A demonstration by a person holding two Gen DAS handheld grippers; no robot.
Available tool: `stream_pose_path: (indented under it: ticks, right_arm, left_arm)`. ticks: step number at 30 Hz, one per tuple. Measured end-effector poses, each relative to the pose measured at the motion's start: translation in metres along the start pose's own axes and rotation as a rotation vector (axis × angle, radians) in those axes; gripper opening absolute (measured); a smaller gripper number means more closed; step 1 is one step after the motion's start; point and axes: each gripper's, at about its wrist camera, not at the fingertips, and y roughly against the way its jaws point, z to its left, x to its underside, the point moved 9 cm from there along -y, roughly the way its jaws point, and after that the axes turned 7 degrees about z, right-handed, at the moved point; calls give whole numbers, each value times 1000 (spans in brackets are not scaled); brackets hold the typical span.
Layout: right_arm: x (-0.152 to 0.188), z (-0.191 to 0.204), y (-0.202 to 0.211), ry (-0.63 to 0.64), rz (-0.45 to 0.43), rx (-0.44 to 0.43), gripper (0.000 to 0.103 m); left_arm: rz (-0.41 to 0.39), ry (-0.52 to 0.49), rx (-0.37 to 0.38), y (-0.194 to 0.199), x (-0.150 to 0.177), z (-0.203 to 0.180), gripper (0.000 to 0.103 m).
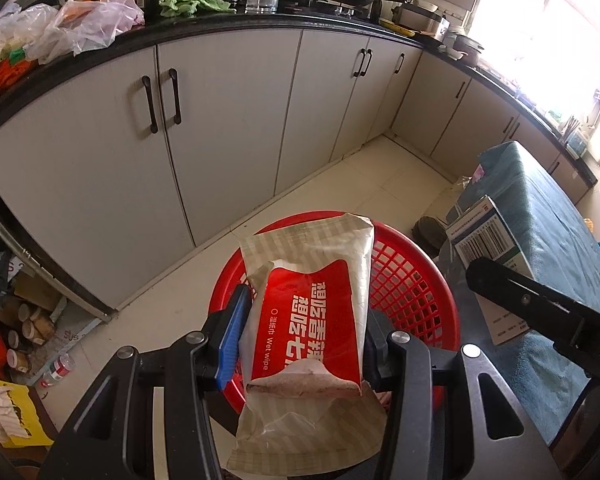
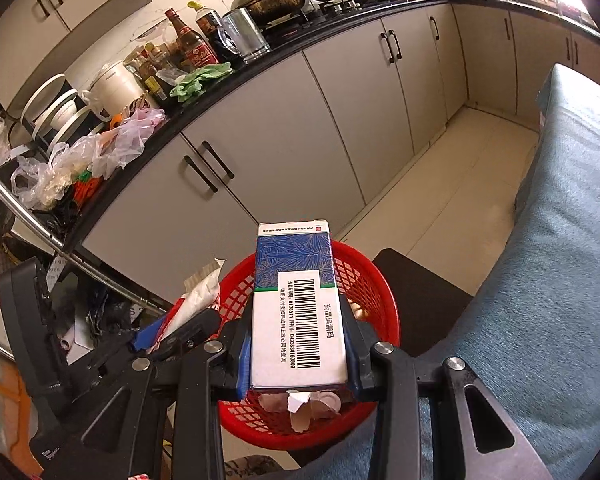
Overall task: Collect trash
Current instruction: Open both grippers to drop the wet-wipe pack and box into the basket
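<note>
My left gripper (image 1: 304, 320) is shut on a red and beige wet wipe packet (image 1: 312, 320) and holds it above a round red mesh basket (image 1: 412, 292) on the floor. My right gripper (image 2: 298, 344) is shut on a blue and white medicine box (image 2: 296, 308) with a barcode, also above the red basket (image 2: 380, 304). Eggshells and scraps of paper (image 2: 304, 404) lie in the basket. The box (image 1: 484, 236) and the right gripper's arm show at the right of the left wrist view. The wipe packet (image 2: 200, 292) and left gripper show at the left of the right wrist view.
White cabinets (image 1: 228, 120) under a black counter (image 1: 220, 24) crowded with plastic bags, bottles, a glass jug and pans. A teal-covered surface (image 2: 560, 280) is close on the right. Jars, a bottle and clutter (image 1: 32, 332) lie on the floor at the left.
</note>
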Motion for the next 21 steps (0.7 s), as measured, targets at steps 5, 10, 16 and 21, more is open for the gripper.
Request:
stream_pose_path:
  ticks: [5,10,16,21]
  right_arm:
    - [0,-6,-3,-28,7,-20,38]
    - [0,-9,-2,-41,7,-32,39]
    - [0,-10,1,-44,-5,-35,39]
    - [0,-12,3,-55,-12,-46,60]
  left_arm:
    - [14,3,9,-7,1,1,46]
    - [13,5,10,-8,0,2,47]
    - [11,2,14,-7,1,0,47]
    - [11,-10,27,-5,3,-6,65]
